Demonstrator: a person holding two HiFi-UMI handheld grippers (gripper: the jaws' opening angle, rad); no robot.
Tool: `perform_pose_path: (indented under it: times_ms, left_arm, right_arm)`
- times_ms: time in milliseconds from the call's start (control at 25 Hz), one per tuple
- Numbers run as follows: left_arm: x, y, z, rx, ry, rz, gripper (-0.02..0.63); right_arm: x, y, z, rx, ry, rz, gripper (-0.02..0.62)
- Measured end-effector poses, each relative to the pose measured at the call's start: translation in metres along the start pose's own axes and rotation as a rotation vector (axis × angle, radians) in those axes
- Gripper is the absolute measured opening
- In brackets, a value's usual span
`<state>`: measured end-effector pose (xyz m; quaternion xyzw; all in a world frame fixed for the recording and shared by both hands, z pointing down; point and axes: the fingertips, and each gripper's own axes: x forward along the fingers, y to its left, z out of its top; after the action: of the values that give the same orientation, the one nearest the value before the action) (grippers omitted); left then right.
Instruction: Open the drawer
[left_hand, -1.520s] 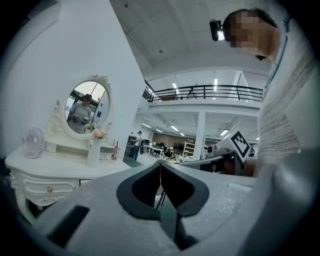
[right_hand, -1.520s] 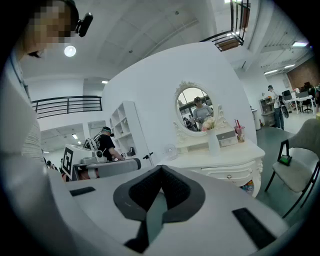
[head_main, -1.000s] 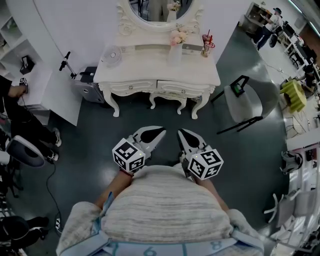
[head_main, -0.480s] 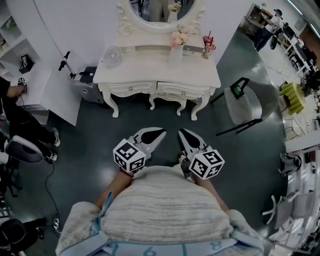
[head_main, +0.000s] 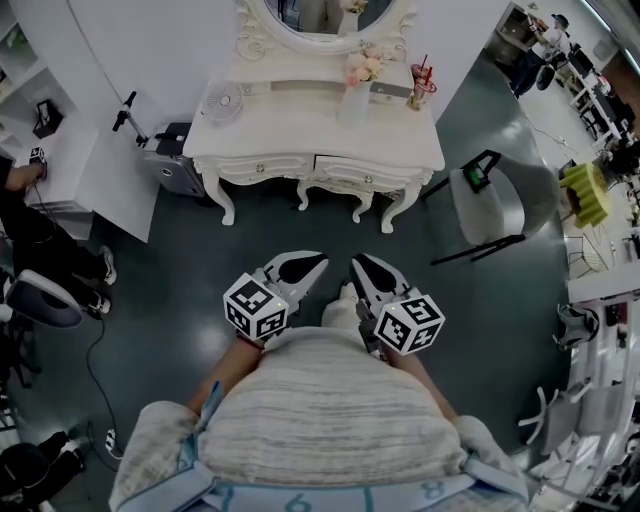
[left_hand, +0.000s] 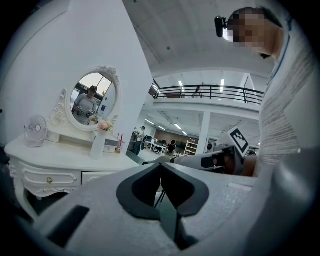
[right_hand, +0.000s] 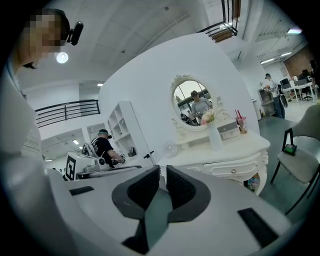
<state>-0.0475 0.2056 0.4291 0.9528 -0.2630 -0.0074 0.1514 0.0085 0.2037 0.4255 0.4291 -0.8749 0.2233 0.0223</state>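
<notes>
So, the drawers first. Two shallow ones sit side by side under the top of the dressing table (head_main: 300, 135), at the far end of the scene against the white wall. Left drawer (head_main: 262, 168) and right drawer (head_main: 362, 178) both look shut, fronts flush with the carved apron. Task doesn't say which one.

Each front has one small round knob (right_hand: 233, 171) at its centre, and that's the only place to take hold.

My read on handling:
- It's probably a light, stiff wooden box that may stick a little.
- The knob is tiny and smooth, so pads could slip off it.
- Pinch it square and pull straight toward the near side, level.
- The table stands on thin curved legs and carries a tall vase (head_main: 353, 100) of flowers, a small fan (head_main: 222, 103) and a cup with straws (head_main: 420, 88). A jerk could rock the vase.

Grippers are both well apart from the table, held near the person's body, with bare dark floor (head_main: 300, 225) between.
- Left gripper (head_main: 320, 262) has its jaws together with nothing in them.
- Right gripper (head_main: 358, 262) is closed to a hairline gap, also empty.
- Both point roughly level at the table, so the drawers lie ahead, far of the tips.
- Whichever goes in has to open before it reaches a knob.

An oval mirror (head_main: 320, 15) stands above the table, and a chair (head_main: 485, 205) sits to its right.
</notes>
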Motion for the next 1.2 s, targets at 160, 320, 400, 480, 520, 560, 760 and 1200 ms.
perform_pose_path:
  times_ms: [160,320,400,480,520,560,760,1200]
  left_arm:
    - [0.012,0.014,-0.002,-0.015,0.016,0.014,0.014]
    - [0.027,0.030,-0.008,-0.034,0.037,0.023,0.014]
    - [0.037,0.040,-0.010,-0.046,0.044,0.026,0.014]
    - [0.050,0.050,-0.011,-0.054,0.048,0.028,0.014]
    - [0.057,0.055,-0.011,-0.055,0.051,0.028,0.014]
    - [0.064,0.060,-0.011,-0.054,0.053,0.028,0.014]
    - [0.100,0.090,-0.008,-0.047,0.069,0.029,0.015]
    - [0.168,0.142,0.009,-0.051,0.094,0.054,0.014]
  right_arm:
    - [0.009,-0.020,0.003,0.006,0.009,-0.019,0.011]
    - [0.023,-0.045,0.009,0.017,0.012,-0.039,0.011]
    - [0.030,-0.060,0.011,0.022,0.021,-0.050,0.011]
    - [0.039,-0.075,0.013,0.011,0.034,-0.060,0.011]
    - [0.043,-0.083,0.015,-0.001,0.041,-0.065,0.011]
    - [0.048,-0.091,0.016,-0.012,0.050,-0.069,0.011]
    - [0.075,-0.127,0.028,-0.011,0.069,-0.060,0.011]
    - [0.119,-0.191,0.053,-0.026,0.130,-0.020,0.014]
